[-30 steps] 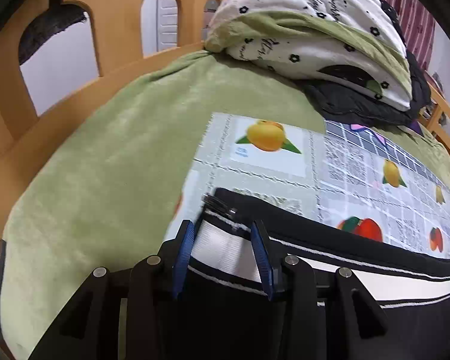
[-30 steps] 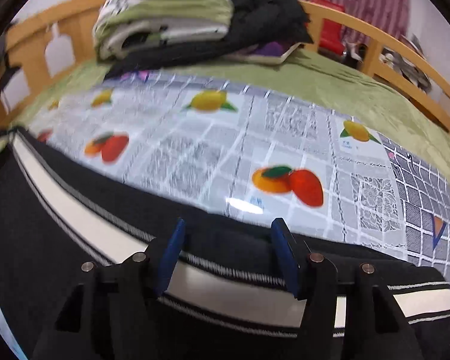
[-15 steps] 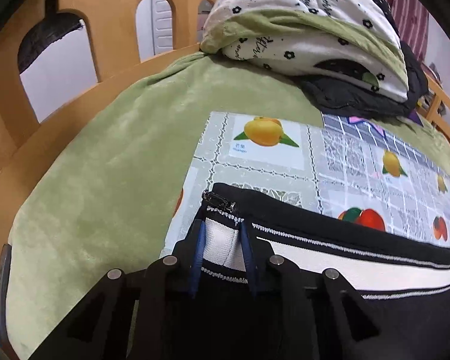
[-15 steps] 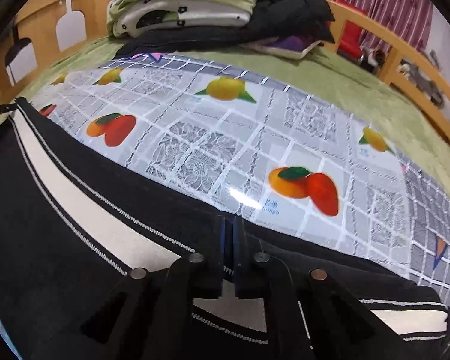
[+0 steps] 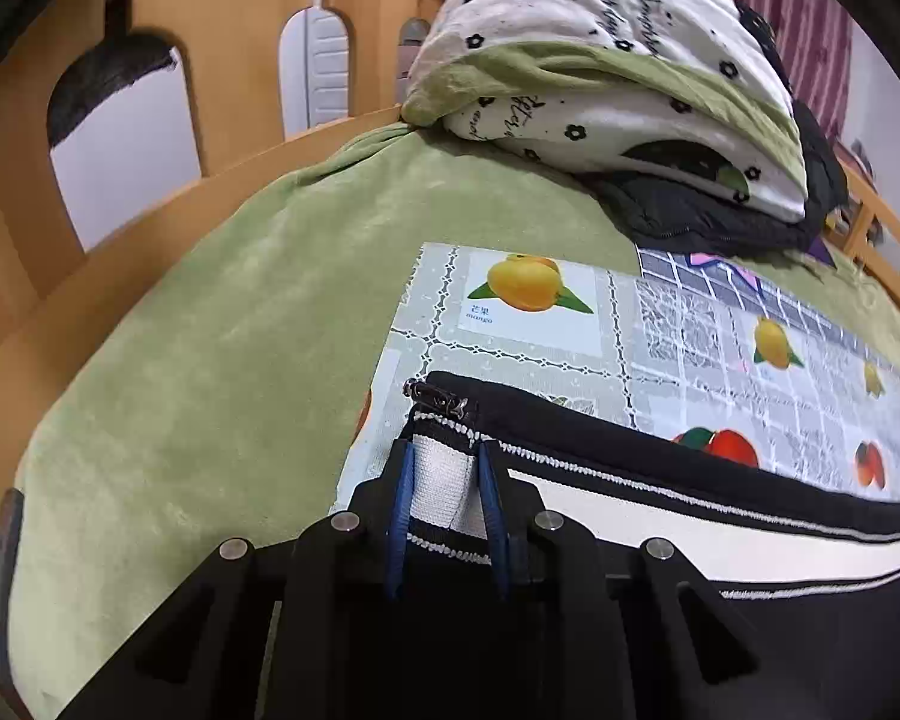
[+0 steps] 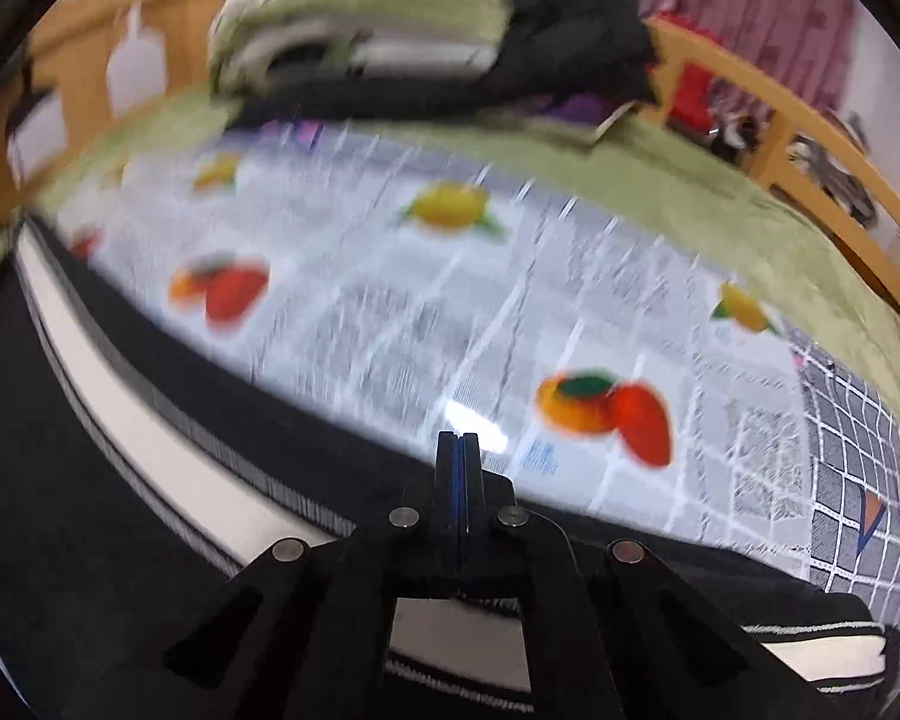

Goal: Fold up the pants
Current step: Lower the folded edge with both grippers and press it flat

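Black pants (image 5: pixel 720 546) with a white side stripe lie flat across a fruit-print mat (image 5: pixel 678 324). My left gripper (image 5: pixel 444 456) is at their end near a small zipper pull (image 5: pixel 438 399). Its jaws are closing, and the blue pads pinch a bunched piece of the white band. In the blurred right wrist view the pants (image 6: pixel 150 420) run from the left edge to the lower right. My right gripper (image 6: pixel 459 441) has its pads pressed together on the far black edge of the pants, which rises slightly around them.
The mat lies on a green bedspread (image 5: pixel 210 360). At the back sit a folded flower-print quilt (image 5: pixel 600 60) and a black garment (image 5: pixel 708 216). A wooden bed rail (image 5: pixel 150 222) curves round the left, and another rail (image 6: pixel 810 138) borders the right.
Both grippers went from open over the pants to closed on the fabric, the right one fully. The right view has gone blurry as the hand shifts.
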A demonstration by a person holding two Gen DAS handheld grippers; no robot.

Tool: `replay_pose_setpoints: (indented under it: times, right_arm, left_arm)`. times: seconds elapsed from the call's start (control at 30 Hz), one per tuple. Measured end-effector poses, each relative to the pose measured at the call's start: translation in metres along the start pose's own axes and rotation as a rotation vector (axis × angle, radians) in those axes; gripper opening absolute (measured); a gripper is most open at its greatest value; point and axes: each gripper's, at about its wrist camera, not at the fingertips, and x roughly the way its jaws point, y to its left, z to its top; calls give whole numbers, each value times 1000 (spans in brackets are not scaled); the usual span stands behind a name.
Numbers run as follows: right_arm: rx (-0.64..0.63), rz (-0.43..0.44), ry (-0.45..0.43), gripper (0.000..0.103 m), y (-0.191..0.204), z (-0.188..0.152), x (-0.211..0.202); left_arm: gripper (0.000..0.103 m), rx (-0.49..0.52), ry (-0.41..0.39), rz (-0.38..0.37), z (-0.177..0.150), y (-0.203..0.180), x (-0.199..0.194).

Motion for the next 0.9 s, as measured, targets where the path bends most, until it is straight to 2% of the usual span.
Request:
replay_pose_setpoints:
  times: [0.03, 0.13, 0.17, 0.2, 0.27, 0.3, 0.37, 0.43, 0.5, 0.53, 0.67, 0.9]
  right_arm:
    - [14, 20, 8, 0, -2, 2, 2]
    - [-31, -6, 69, 2, 0, 2, 16]
    - [-38, 20, 101, 16, -1, -1, 19]
    - [-43, 58, 141, 36, -2, -4, 22]
    - [-61, 65, 141, 58, -2, -8, 20]
    - [-79, 61, 139, 61, 0, -11, 19]
    - [-112, 62, 166, 61, 2, -17, 25]
    - [-129, 52, 166, 55, 6, -21, 27]
    - [-136, 103, 186, 9, 9, -20, 27]
    - [-140, 124, 201, 8, 12, -18, 26]
    - [-207, 78, 221, 2, 22, -16, 24]
    - [-137, 60, 105, 2, 13, -2, 4]
  left_arm:
    - [21, -1, 14, 1, 0, 0, 3]
    - [23, 26, 24, 5, -2, -3, 4]
    - [24, 37, 19, 8, -2, -4, 3]
    - [24, 38, 17, 9, -2, -4, 2]
    - [24, 32, 22, 4, -2, -4, 1]
    - [24, 28, 24, 1, -2, -4, 2]
    - [24, 14, 28, -5, -2, -2, 3]
    - [24, 1, 31, -10, -2, 0, 4]
    - [24, -4, 31, -14, -3, 0, 3]
    - [24, -1, 31, -14, -3, 0, 3]
    - [24, 17, 29, -7, -4, -1, 2]
    - [24, -29, 13, -19, -1, 4, 3]
